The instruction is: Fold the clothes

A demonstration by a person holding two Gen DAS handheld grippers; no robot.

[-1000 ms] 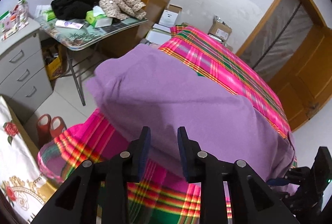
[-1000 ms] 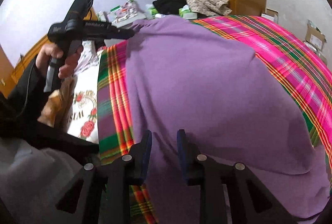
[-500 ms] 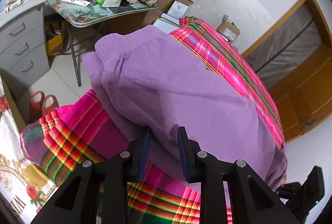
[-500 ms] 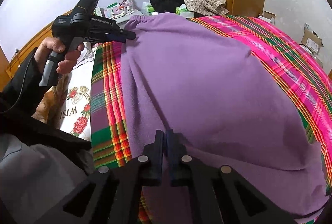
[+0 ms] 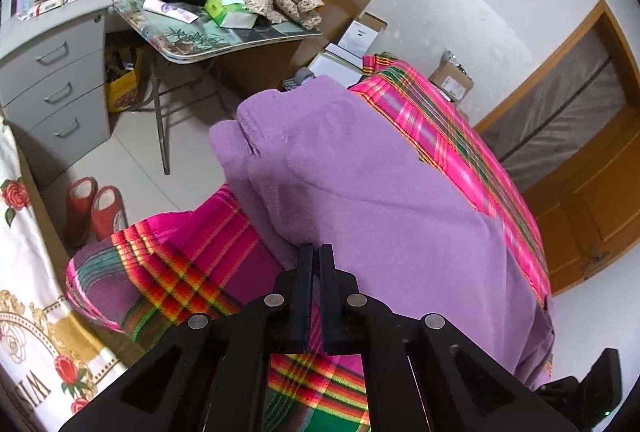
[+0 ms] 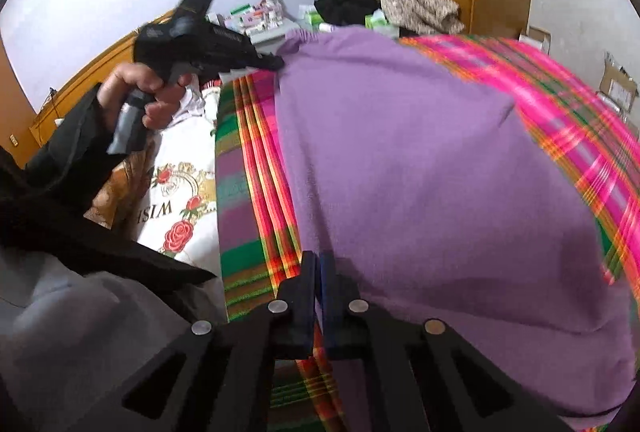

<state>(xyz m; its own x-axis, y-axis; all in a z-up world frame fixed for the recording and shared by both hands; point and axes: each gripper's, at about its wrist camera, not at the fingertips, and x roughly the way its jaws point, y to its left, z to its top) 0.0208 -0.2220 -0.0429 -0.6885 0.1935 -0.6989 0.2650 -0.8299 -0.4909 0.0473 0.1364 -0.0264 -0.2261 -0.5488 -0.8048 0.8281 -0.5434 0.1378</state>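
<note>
A purple garment [image 6: 420,172] lies across a plaid bedspread [image 5: 188,268], one end already doubled into layers; both grippers, left [image 5: 316,256] and right [image 6: 317,264], pinch its near edge, further folds likely remaining

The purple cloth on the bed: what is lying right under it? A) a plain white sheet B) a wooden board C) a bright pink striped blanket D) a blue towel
C: the purple cloth lies on a bright pink striped blanket that shows along both its sides.
</note>
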